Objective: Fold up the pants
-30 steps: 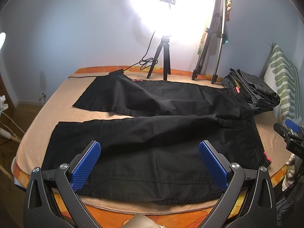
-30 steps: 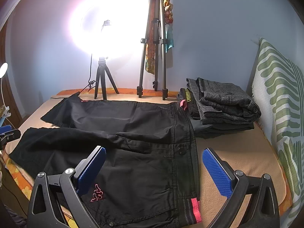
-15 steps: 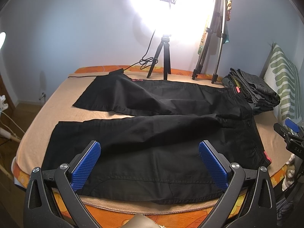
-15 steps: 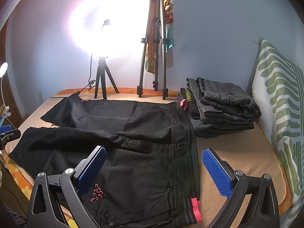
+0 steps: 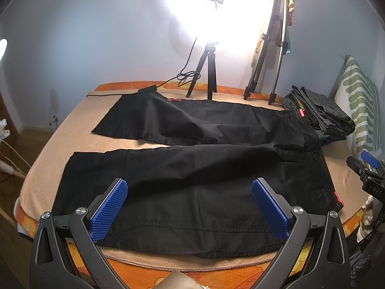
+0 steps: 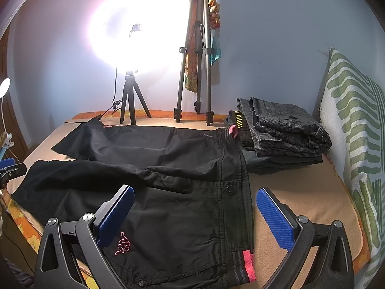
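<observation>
Black pants (image 5: 192, 168) lie flat and spread out on the bed, both legs pointing left and the waistband at the right. In the right wrist view the pants (image 6: 168, 180) show a pink logo near the front and a pink tag on the waistband. My left gripper (image 5: 190, 207) is open and empty, held above the near leg. My right gripper (image 6: 195, 214) is open and empty, held above the waist end. The right gripper also shows at the right edge of the left wrist view (image 5: 368, 168).
A pile of folded dark clothes (image 6: 284, 132) lies at the back right beside the waistband. A ring light on a small tripod (image 6: 131, 96) and a taller tripod (image 6: 197, 60) stand at the back. A green-striped pillow (image 6: 356, 144) leans at the right. The bed's orange edge (image 5: 216, 272) is nearest me.
</observation>
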`<state>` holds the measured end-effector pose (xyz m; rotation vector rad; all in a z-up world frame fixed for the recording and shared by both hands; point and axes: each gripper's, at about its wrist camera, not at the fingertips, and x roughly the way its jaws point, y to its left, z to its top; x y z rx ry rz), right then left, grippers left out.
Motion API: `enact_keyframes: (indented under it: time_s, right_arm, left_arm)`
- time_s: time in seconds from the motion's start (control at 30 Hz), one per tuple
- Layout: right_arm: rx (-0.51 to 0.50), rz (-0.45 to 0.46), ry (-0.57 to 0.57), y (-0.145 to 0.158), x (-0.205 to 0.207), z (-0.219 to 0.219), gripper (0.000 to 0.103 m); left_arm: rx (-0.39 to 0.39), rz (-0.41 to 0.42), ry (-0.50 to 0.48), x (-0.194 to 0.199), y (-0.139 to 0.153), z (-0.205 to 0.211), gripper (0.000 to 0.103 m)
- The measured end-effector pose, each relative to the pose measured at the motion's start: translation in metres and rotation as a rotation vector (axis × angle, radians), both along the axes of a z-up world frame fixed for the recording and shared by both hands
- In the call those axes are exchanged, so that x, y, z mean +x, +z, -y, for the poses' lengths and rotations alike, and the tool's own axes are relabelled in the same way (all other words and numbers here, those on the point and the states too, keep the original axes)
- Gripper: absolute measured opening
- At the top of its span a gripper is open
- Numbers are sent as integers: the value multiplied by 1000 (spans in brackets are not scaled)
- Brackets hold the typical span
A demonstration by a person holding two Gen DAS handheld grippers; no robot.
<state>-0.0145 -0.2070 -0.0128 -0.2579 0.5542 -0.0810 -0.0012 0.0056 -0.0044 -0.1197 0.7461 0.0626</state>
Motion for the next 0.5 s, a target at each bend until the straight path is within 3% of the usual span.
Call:
enact_keyframes:
  time_s: [0.5]
  right_arm:
    - [1, -17, 19, -7, -1, 0, 103]
  left_arm:
    - [14, -12, 9, 3, -5, -7, 103]
